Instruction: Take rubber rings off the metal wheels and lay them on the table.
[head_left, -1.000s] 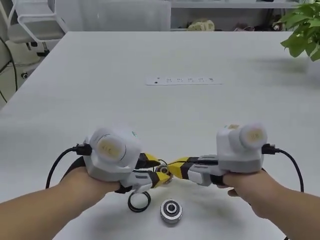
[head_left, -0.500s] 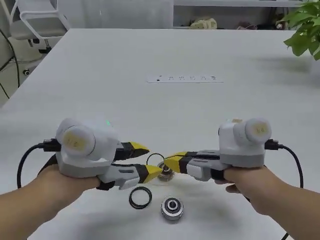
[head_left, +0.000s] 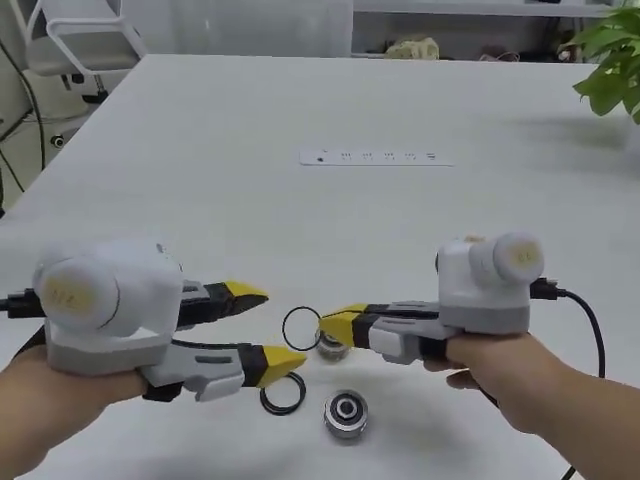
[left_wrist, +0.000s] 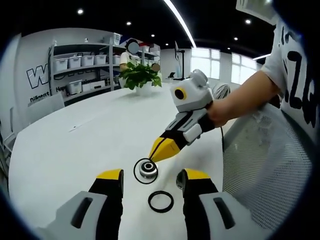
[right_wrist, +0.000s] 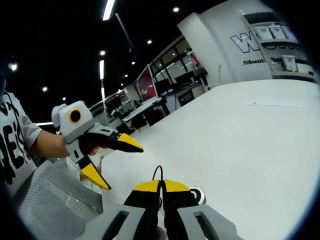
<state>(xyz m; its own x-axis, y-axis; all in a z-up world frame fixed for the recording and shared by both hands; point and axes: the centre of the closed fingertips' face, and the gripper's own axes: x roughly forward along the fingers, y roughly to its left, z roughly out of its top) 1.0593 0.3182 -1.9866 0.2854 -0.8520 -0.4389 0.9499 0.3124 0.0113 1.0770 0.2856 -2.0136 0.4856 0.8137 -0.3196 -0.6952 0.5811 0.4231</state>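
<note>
My right gripper is shut on a thin black rubber ring, which stands up from its yellow tips. A bare metal wheel lies on the table just below those tips, beside the jaws. My left gripper is open to the left of the ring and touches nothing. From the left gripper view the held ring circles the wheel under the right gripper's tip. A loose ring and a second wheel lie nearer me.
The white table stretches far ahead with a flat power strip at its middle. A green plant stands at the far right and a chair beyond the far left corner. A black cable trails from the right gripper.
My left gripper has drawn back to the left, away from the wheel, with its jaws spread. The ring now hangs from the right gripper's tips, clear of the wheel.
</note>
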